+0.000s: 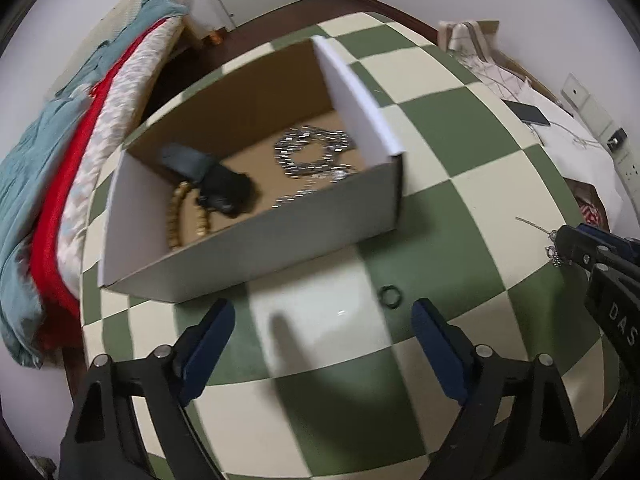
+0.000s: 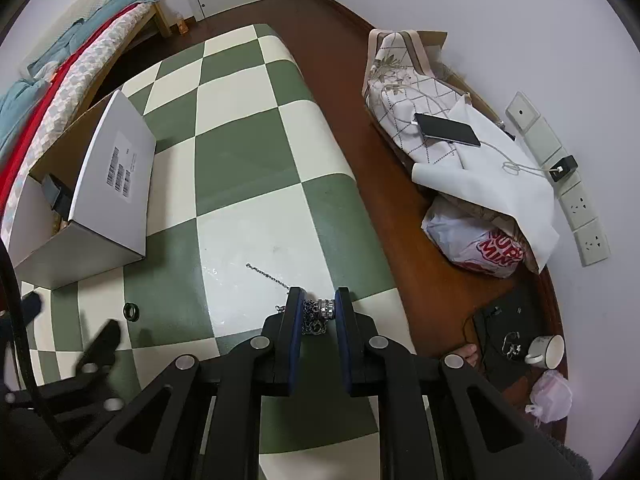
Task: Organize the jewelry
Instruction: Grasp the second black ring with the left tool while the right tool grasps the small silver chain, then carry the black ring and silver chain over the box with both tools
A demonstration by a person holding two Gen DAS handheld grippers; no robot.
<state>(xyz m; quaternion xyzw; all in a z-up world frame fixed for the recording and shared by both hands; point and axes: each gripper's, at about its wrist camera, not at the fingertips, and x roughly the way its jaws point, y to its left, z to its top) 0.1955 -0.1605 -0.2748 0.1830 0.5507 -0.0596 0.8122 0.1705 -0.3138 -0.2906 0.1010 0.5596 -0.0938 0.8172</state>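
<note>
While our left gripper (image 1: 322, 316) hovers with jaws wide and empty near 1 black ring (image 1: 389, 292), our right gripper (image 2: 318, 312) has its jaws clamped on a silver chain (image 2: 316, 314) over the bench (image 2: 240, 152)

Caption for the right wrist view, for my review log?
Right gripper shut on silver chain above checkered table; black ring lies near the white box.
</note>
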